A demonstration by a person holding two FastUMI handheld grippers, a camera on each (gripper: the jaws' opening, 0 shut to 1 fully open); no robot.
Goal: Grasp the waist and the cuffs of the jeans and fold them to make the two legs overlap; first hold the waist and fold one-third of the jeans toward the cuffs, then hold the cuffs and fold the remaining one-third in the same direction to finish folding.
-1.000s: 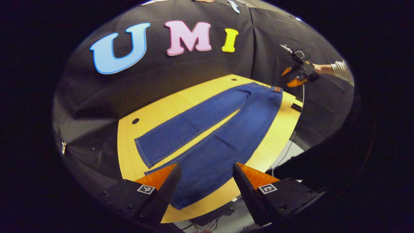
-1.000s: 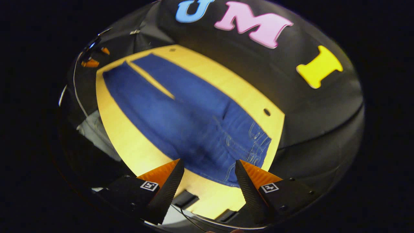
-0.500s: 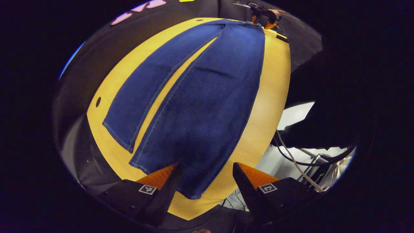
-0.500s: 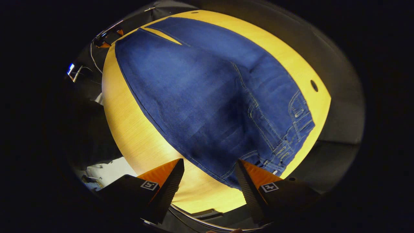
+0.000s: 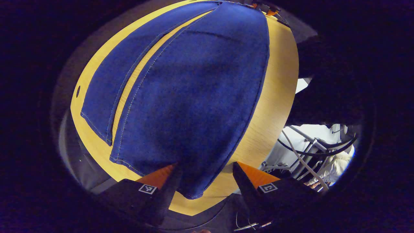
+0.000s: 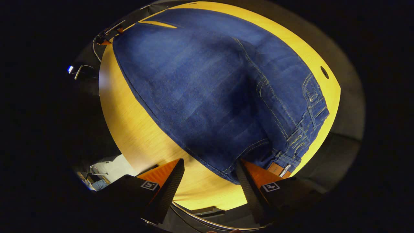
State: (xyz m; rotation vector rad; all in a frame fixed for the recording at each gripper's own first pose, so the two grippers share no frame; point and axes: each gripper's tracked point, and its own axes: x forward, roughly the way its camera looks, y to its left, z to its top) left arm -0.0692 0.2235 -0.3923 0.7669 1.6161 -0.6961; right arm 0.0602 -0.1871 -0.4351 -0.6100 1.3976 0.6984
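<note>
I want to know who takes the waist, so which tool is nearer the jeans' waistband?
Right. The right tool hangs open at the waistband corner of the jeans. The left tool is open over a cuff at the opposite end.

left claw spread, right claw spread
</note>
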